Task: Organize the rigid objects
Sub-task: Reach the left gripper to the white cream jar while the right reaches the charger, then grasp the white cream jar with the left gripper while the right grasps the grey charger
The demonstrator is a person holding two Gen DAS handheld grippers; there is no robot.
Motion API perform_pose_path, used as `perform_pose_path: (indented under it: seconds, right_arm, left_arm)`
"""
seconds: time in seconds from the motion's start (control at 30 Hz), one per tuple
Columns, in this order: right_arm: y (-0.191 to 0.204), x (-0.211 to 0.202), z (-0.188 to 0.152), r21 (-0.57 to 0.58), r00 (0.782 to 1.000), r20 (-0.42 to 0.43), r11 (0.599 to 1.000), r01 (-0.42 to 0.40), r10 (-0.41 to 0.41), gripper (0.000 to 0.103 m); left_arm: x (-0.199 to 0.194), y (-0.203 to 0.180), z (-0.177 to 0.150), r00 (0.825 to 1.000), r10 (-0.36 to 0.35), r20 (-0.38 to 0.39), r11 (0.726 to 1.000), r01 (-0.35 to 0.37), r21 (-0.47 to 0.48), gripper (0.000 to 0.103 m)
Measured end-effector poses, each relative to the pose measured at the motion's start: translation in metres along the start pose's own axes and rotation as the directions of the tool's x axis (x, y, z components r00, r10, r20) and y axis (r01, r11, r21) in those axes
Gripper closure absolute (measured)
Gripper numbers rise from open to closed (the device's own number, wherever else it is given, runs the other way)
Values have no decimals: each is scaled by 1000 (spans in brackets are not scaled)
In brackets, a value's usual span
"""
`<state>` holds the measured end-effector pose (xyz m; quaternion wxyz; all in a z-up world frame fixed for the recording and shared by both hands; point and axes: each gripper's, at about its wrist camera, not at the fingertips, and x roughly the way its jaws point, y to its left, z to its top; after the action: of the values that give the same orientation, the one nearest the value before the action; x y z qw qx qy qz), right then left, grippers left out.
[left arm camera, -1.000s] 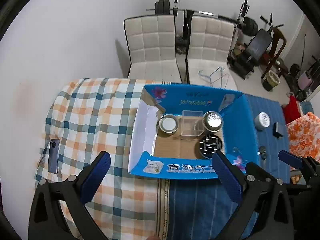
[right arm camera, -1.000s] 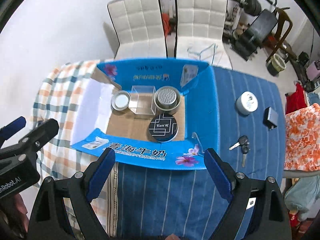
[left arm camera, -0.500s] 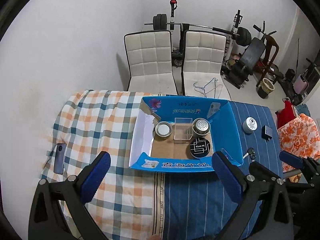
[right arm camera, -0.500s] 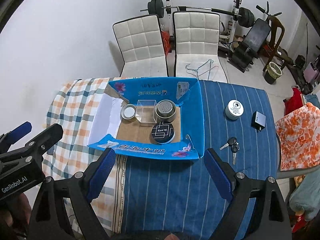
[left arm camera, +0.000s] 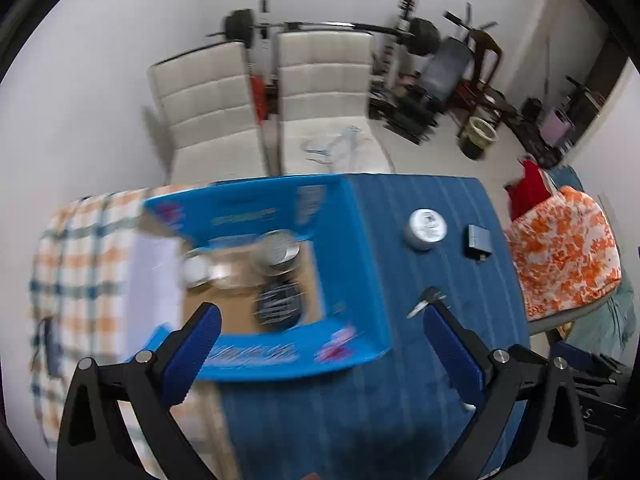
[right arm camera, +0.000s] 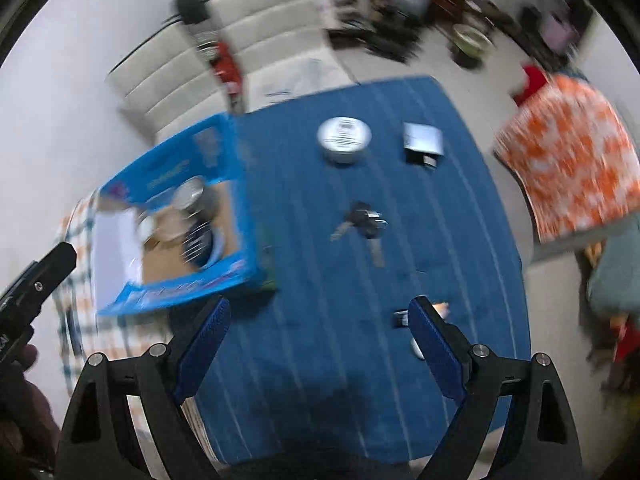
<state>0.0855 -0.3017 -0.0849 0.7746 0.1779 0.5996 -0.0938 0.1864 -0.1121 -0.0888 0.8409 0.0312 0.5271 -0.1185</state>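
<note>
The keys (right arm camera: pixel 366 222) lie loose on the blue worktop (right arm camera: pixel 320 320), straight ahead of the right gripper (right arm camera: pixel 318 336) and between its lines of reach, the long key pointing back toward the jaws. The left gripper (left arm camera: pixel 318 344) faces the blue box (left arm camera: pixel 352 248), farther off. Both sets of jaws stand wide and hold nothing.

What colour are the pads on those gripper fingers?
Blue pads on black arms, seen most sharply in the right wrist view.
</note>
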Motion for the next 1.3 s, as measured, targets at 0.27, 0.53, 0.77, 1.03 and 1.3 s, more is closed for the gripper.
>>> perform_pose_path:
  seconds: [0.27, 0.53, 0.77, 1.03, 1.3]
  right_arm:
    - [-112, 56, 85, 217, 1000, -16, 976, -16, 20, 11]
    - [-170, 198, 172, 246, 990, -142, 969, 9, 27, 11]
    - [-174, 263, 193, 219, 982, -181, 972, 87, -47, 38]
    - [-206, 250, 169, 235, 975, -216, 967, 97, -46, 38]
    - [-202, 252, 171, 219, 963, -249, 962, 162, -105, 37]
  left_arm:
    - [107, -92, 69, 996, -2, -88, 992, 13, 125, 0]
    - [217, -112, 100, 978, 94, -184, 984, -63, 166, 0]
    - [248, -131, 93, 966, 103, -237, 975, -51, 216, 0]
    - [286, -167, 77, 937, 69, -341, 964, 25, 263, 0]
    - [319, -173, 72, 927, 51, -372, 970, 43, 240, 38]
